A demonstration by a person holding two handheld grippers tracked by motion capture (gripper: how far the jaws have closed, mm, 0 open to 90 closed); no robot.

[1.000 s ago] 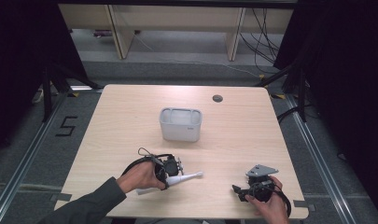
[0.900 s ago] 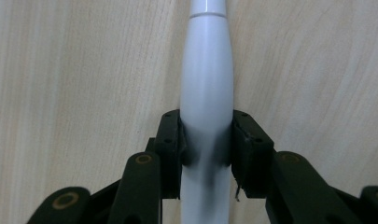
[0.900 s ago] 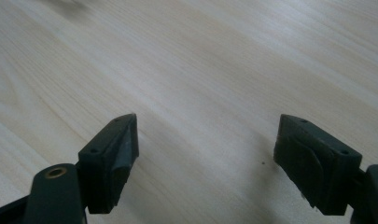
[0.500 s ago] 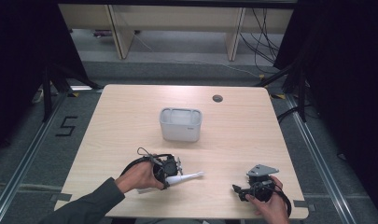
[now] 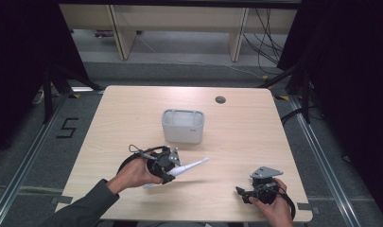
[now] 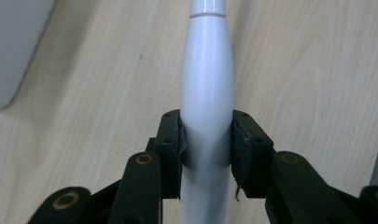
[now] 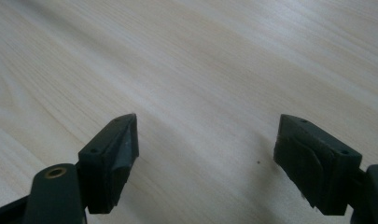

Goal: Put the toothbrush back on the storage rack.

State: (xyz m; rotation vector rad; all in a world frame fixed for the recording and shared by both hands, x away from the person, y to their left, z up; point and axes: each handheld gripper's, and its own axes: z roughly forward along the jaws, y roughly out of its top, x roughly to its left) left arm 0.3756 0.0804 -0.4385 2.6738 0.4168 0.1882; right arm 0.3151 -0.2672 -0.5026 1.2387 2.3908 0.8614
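Change: the left hand-held gripper (image 5: 172,171), clamped on the white toothbrush handle (image 6: 206,88), had lifted it clear of the surface (image 5: 236,142).
Meaning: likely bound for the grey bin (image 5: 183,126).
Right hand-held gripper (image 7: 205,154): open, empty.

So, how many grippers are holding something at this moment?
1. The left gripper, at the table's front left, is clamped on the white toothbrush. The right gripper, at the front right, is open with nothing between its jaws.
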